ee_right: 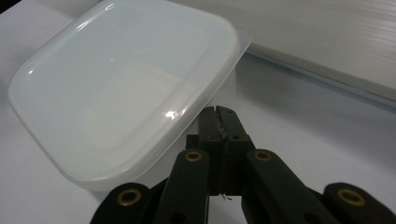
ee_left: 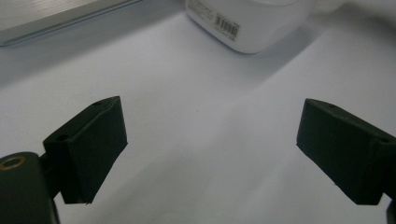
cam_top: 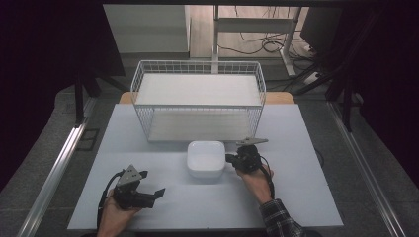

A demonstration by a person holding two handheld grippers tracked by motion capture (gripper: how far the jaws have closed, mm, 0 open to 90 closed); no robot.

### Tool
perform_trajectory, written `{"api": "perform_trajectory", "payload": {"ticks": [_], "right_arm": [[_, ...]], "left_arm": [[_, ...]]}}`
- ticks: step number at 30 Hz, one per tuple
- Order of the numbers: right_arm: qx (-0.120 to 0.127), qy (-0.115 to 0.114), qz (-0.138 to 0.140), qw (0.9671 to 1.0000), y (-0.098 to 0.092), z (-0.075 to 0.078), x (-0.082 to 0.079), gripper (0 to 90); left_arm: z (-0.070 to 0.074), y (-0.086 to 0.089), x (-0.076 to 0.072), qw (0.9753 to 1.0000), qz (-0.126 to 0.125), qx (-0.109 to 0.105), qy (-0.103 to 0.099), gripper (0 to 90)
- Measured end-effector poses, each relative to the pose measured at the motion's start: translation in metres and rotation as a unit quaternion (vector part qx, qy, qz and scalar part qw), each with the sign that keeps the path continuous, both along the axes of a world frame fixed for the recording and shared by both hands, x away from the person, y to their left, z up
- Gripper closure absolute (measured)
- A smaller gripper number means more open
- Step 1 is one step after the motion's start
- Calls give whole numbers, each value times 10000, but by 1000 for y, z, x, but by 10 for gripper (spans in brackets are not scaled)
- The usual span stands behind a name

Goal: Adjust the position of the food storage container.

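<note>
A white, rounded-square plastic container (cam_top: pixel 206 158) with a translucent lid (ee_right: pixel 121 88) sits on the table's middle, just in front of the wire basket. My right gripper (cam_top: pixel 231 158) is at its right side; its jaws are shut flush together, and the tips (ee_right: pixel 217 110) touch the lid's rim with nothing seen between them. My left gripper (cam_top: pixel 159 191) rests low at the front left, turned toward the container, jaws wide open over bare table. In the left gripper view the container's barcode-labelled side (ee_left: pixel 243 23) lies ahead of the pads (ee_left: pixel 93 144).
A white wire basket (cam_top: pixel 198 98) with a white floor stands at the back of the pale table (cam_top: pixel 296 197). Its base edge (ee_right: pixel 327 60) runs close behind the container. Metal rails flank the table on both sides, and cables lie on the floor beyond.
</note>
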State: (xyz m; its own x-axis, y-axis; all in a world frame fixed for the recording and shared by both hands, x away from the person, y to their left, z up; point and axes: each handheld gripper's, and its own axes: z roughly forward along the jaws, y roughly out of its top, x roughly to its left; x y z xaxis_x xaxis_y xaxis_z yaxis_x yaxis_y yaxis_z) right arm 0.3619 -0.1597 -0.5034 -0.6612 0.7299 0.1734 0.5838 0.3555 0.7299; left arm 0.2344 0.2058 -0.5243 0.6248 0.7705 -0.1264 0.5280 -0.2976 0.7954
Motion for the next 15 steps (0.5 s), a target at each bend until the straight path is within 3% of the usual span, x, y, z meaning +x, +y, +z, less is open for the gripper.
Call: {"api": "perform_trajectory", "payload": {"ticks": [4,10,12,13,14,15], "right_arm": [[-93,-105,56,9999,6,0,1,894],[-104,-267,58,9996,-6,10,-7,858],[-151,-420,111,9989,-16,17,-19,771],[-151,-420,111,9989,-16,17,-19,771],[-245,-537,199,9981,-23,21,-27,691],[-245,-537,199,9981,-23,21,-27,691]], "left_arm": [[0,0,0,10000,-2,29,2,83],[0,2,0,10000,-14,-42,28,95],[0,3,-1,10000,-47,-62,23,96],[0,3,-1,10000,-47,-62,23,95],[0,3,-1,9999,-58,-97,4,94],[0,3,-1,9999,-58,-97,4,92]]}}
